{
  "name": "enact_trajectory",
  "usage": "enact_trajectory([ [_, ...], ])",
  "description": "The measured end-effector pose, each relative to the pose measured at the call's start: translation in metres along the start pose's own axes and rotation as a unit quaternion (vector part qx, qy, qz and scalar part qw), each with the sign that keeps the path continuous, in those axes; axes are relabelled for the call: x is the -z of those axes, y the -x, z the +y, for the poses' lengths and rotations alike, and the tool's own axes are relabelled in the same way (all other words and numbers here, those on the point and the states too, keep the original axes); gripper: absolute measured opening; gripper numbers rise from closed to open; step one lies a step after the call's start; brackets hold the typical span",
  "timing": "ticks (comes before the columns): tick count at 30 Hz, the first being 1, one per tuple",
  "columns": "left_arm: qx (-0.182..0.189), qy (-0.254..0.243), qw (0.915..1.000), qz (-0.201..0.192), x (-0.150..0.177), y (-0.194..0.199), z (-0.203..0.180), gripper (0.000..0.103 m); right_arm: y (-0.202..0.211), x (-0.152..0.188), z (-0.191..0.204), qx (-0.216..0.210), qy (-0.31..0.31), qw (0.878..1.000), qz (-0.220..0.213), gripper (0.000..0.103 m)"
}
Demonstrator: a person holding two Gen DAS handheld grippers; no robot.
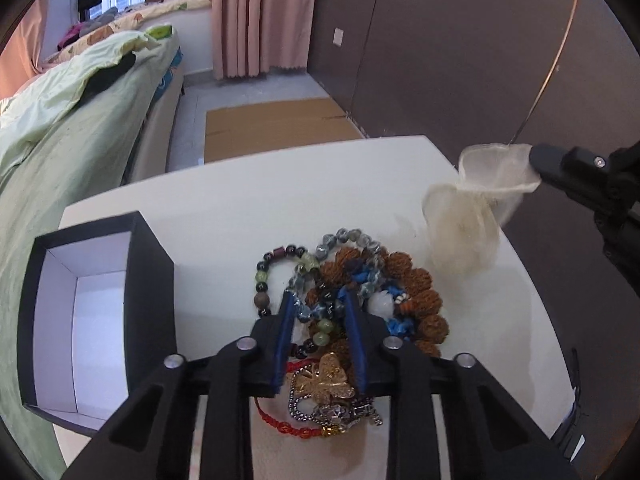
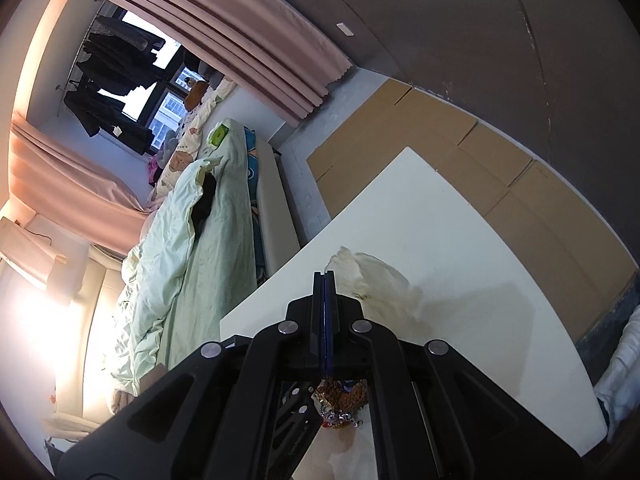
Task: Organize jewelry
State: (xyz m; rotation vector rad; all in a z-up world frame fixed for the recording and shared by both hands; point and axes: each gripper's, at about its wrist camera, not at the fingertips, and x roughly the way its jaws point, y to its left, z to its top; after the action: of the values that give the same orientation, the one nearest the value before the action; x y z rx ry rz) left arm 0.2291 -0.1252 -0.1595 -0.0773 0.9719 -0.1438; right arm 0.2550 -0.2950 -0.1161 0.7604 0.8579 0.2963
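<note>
My left gripper [image 1: 319,300] hung over the jewelry pile [image 1: 352,304] on the white table [image 1: 224,196], fingers spread, beads lying between them. My right gripper [image 2: 325,280] had its fingers pressed together on the sheer pouch [image 1: 476,208], held above the table. The black box [image 1: 148,280] sat left of the pile.

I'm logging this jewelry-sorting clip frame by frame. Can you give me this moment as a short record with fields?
surface: white table
jewelry: tangled pile of bead bracelets with a gold butterfly piece and a red cord bracelet
container: black box, open, white inside, nothing visible in it, left of the pile
left gripper: open, fingers down in the pile
right gripper: shut on the sheer white pouch, held above the table
done so far: no jewelry in box
</note>
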Motion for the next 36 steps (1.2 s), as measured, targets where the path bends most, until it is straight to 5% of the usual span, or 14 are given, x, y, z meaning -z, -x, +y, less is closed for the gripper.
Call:
enact_trajectory([
  [4, 0.008, -0.001, 1.0, 0.005, -0.001, 0.002, 0.002, 0.003, -0.001, -0.001, 0.001, -0.001, 0.001, 1.0, 0.003, 0.002],
  [13, 0.028, 0.039, 0.9984, -0.031, -0.006, 0.036, 0.027, 0.003, 0.004, 0.006, 0.008, -0.005, 0.018, 1.0, 0.002, 0.002],
  [23, 0.071, 0.101, 0.9873, -0.1, -0.004, 0.105, 0.066, 0.003, 0.019, 0.026, 0.034, -0.044, 0.059, 0.997, -0.006, 0.002],
  [36, 0.043, 0.116, 0.9802, -0.155, 0.003, 0.17, 0.095, 0.003, 0.028, 0.08, 0.079, -0.085, 0.125, 0.988, 0.003, 0.002],
])
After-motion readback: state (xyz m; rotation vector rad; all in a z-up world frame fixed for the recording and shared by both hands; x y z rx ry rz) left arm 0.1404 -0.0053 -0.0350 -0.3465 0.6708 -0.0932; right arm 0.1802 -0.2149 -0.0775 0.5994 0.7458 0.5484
